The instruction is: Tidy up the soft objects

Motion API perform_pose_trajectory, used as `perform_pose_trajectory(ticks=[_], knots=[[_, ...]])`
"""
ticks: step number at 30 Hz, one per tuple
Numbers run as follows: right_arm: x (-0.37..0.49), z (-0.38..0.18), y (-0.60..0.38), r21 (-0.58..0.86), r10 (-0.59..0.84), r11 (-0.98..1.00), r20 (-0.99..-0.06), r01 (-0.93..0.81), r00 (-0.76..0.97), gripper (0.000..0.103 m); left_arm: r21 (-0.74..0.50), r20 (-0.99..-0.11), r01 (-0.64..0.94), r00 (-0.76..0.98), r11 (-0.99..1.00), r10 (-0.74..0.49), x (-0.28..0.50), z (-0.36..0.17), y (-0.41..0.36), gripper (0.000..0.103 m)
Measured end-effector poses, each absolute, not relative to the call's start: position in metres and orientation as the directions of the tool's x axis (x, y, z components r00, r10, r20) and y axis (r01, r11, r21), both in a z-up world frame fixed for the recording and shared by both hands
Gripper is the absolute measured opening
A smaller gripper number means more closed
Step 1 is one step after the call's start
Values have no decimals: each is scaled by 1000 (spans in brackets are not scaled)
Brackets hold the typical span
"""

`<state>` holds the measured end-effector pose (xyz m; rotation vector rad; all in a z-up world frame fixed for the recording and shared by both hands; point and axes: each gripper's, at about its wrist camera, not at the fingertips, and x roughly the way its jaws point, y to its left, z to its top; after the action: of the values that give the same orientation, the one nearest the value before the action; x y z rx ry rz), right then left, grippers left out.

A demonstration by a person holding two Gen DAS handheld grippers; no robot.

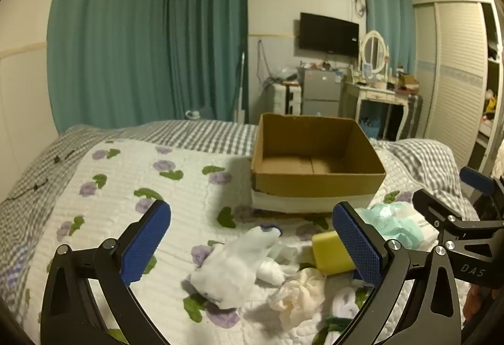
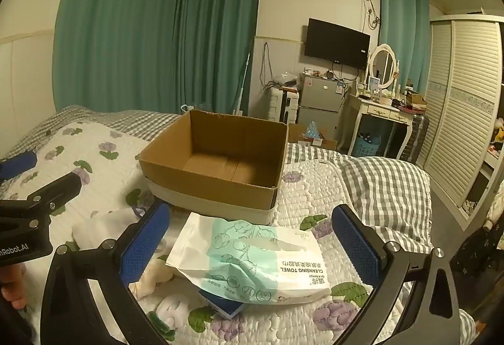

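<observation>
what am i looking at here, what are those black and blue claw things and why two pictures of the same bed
Those claws are two handheld grippers, one in each of a person's hands; no robot arm. Each carries a camera looking along its blue-padded fingers, hence two views. The left gripper is open above a white cloth, a yellow sponge and a cream cloth. The right gripper is open above a cleansing towel pack. Neither holds anything. Behind, on the floral quilt, sits an empty cardboard box.
</observation>
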<state>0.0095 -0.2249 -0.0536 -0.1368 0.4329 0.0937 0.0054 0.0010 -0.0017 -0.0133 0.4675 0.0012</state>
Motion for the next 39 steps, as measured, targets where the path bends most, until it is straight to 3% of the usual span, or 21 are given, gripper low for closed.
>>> perform_pose_trajectory(ticks=[39], knots=[[12, -58, -226, -125, 49, 985, -449, -117, 892, 103, -2, -432, -1, 902, 1000, 0, 2, -5, 1, 103]])
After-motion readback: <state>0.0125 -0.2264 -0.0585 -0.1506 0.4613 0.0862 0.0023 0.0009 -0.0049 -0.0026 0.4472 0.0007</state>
